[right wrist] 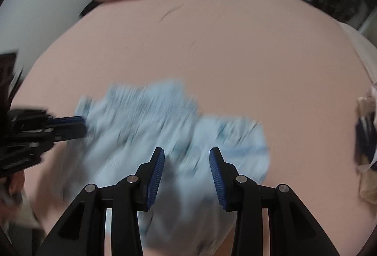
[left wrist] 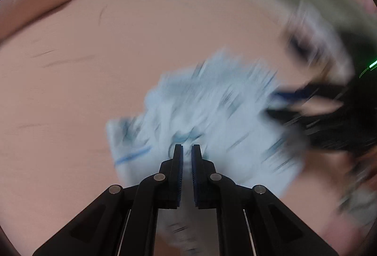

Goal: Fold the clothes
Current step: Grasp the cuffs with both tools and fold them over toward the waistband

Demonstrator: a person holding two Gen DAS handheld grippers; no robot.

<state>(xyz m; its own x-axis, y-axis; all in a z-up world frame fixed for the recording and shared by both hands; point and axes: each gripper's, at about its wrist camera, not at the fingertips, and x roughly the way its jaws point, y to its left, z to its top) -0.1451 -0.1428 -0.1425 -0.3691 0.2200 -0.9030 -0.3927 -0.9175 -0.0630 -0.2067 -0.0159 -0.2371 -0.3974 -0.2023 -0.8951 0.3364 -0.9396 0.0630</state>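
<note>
Each claw, left [left wrist: 187,150] and right [right wrist: 187,154], is a black plastic linkage with round silver pivot pins. Its two fingers [right wrist: 155,175] carry ribbed blue pads on their inner faces.

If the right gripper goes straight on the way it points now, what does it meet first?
Most likely the light blue garment: it lies directly ahead of the right gripper, between its open fingers. The pink bed sheet is underneath. Blur makes depth uncertain.
</note>
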